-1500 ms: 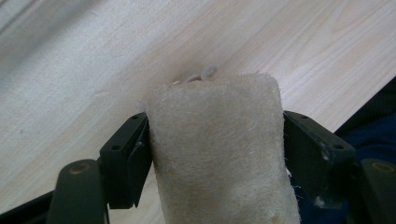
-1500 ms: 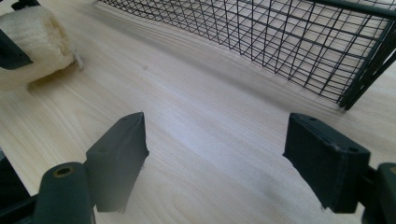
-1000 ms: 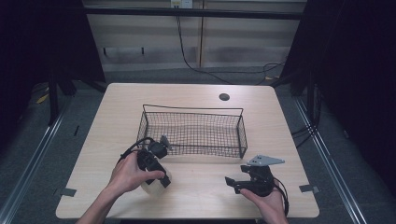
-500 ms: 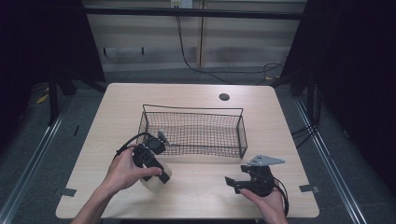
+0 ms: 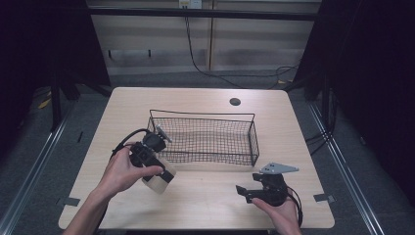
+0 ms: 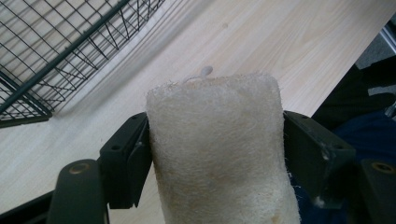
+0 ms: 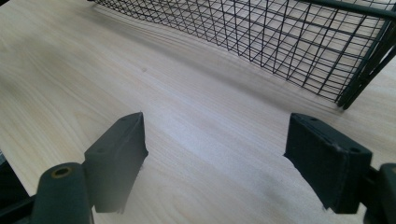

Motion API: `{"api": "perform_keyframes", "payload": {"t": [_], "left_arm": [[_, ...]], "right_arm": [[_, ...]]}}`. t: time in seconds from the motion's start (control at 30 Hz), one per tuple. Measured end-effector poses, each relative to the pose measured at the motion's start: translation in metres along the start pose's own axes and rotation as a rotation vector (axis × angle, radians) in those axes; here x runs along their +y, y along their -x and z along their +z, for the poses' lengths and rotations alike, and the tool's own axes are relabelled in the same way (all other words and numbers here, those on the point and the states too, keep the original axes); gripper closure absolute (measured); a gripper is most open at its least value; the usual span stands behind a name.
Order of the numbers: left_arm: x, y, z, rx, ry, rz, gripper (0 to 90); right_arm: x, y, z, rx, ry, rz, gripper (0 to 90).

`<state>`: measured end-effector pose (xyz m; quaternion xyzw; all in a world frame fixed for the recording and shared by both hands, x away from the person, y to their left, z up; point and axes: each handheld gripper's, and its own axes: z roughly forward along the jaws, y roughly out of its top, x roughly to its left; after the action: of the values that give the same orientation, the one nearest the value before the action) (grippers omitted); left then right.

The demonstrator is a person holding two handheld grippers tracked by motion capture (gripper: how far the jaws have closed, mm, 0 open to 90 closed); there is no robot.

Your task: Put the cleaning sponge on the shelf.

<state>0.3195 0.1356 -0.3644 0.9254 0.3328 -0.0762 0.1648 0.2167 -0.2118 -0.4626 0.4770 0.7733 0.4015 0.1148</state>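
The left claw [image 5: 161,176] is clamped on a pale, fibrous sponge [image 6: 219,149], its two jaws pressing the sponge's sides so that the block stands up between them and past their tips. It is held just above the counter [image 5: 205,205], with the wire basket [image 5: 205,139] just beyond the claw. The right claw [image 5: 243,192] rests low near the counter's front edge, jaws spread wide with nothing between them, and the basket's corner lies ahead of it.

Lab: dark-curtained recording table [image 5: 205,205]
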Motion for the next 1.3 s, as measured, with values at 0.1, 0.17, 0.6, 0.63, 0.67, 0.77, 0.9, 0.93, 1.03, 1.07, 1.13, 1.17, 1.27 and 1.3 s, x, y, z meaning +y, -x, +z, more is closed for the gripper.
{"api": "perform_keyframes", "payload": {"t": [0.1,0.17,0.6,0.63,0.67,0.77,0.9,0.93,1.03,1.07,1.13,1.17,1.27,1.3], "left_arm": [[0.003,-0.001,-0.005,0.004,-0.007,-0.004,28.1],[0.006,-0.002,-0.008,0.015,-0.014,-0.005,28.1],[0.018,-0.007,-0.031,0.052,-0.023,-0.005,28.1],[0.019,-0.008,-0.033,0.052,-0.024,-0.012,28.1],[0.019,-0.009,-0.033,0.049,-0.022,-0.014,28.1],[0.023,-0.015,-0.039,0.043,-0.016,-0.032,28.1],[0.028,-0.014,-0.044,0.089,-0.028,-0.04,28.1],[0.03,-0.014,-0.046,0.091,-0.034,-0.03,28.1],[0.036,-0.014,-0.052,0.075,-0.02,-0.027,28.1],[0.038,-0.015,-0.053,0.081,-0.016,-0.03,28.1],[0.042,-0.017,-0.056,0.087,-0.015,-0.043,28.1],[0.046,-0.017,-0.055,0.105,-0.02,-0.056,28.1],[0.049,-0.016,-0.054,0.118,-0.024,-0.059,28.1],[0.05,-0.016,-0.053,0.108,-0.022,-0.06,28.1]], "right_arm": [[0.0,0.0,0.0,0.003,-0.002,0.001,19.8],[0.0,0.0,0.0,0.003,-0.001,0.0,19.8],[0.0,-0.001,0.001,0.006,-0.01,-0.003,18.9],[0.0,-0.001,0.001,0.004,-0.011,-0.002,18.7],[0.0,-0.001,0.001,0.004,-0.012,-0.001,18.5],[0.0,-0.001,0.001,0.006,-0.012,-0.002,18.2],[0.0,-0.001,0.001,0.009,-0.01,-0.002,16.9],[0.0,-0.001,0.001,0.01,-0.005,-0.006,16.2],[0.001,-0.001,0.0,0.009,0.001,-0.003,16.0],[0.001,0.0,0.0,0.008,0.003,-0.002,16.0],[0.001,-0.001,-0.001,0.007,0.009,-0.006,16.0],[0.001,0.0,-0.001,0.009,0.011,-0.005,16.0],[0.001,0.0,-0.001,0.005,0.01,-0.005,16.0],[0.001,0.0,0.0,0.005,0.008,-0.003,16.0]]}}
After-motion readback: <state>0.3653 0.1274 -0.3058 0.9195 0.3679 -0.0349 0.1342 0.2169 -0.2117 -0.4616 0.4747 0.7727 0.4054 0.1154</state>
